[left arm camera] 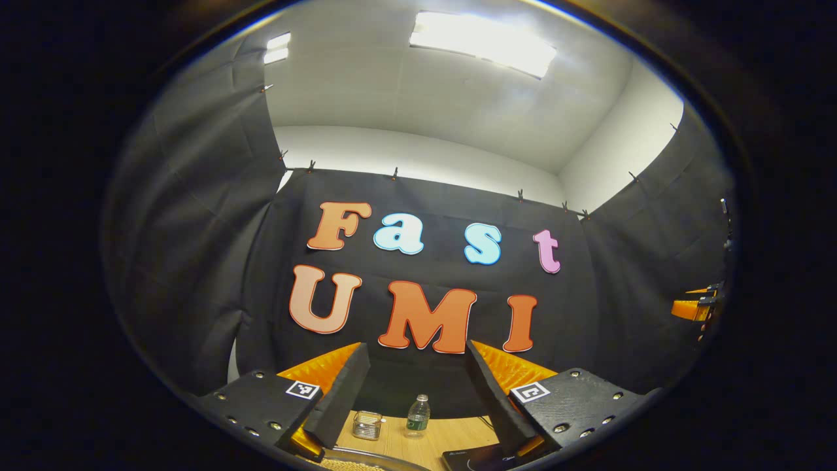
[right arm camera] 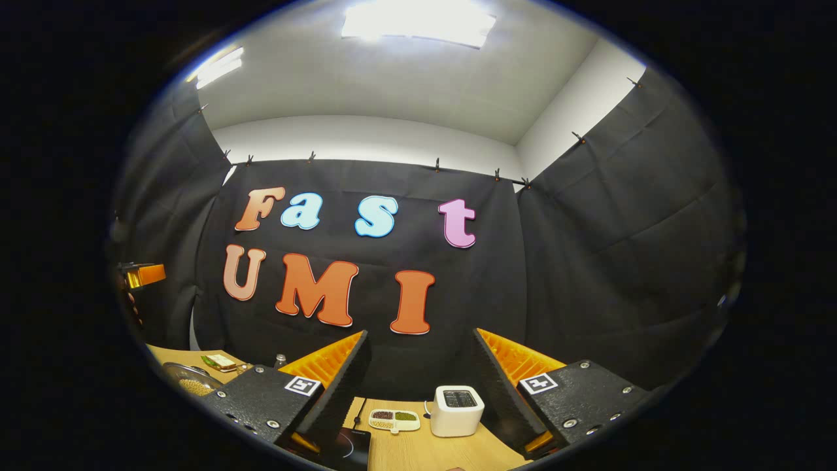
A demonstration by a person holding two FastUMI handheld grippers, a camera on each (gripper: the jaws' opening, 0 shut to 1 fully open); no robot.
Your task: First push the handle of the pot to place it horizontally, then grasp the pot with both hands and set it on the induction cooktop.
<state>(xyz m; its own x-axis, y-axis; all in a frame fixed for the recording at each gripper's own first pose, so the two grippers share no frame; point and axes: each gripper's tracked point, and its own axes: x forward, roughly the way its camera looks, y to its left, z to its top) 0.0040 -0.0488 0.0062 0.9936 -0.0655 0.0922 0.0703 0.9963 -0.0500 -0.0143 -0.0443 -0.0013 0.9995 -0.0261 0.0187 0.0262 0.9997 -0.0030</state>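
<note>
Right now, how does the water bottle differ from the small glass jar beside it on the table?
The water bottle is tall and narrow with a cap and green label; the glass jar is short, squat and wide. The bottle stands right of the jar, apart from it. Both are clear, upright and on the wooden table.

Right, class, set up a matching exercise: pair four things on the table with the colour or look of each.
Things:
1. water bottle
2. small appliance
3. divided dish
4. glass jar

Looks:
A. white box with a dark top panel
B. clear with a green label
C. clear, squat, with a metal clasp
D. pale tray holding dark and green contents

Pairs: 1-B, 2-A, 3-D, 4-C
</note>
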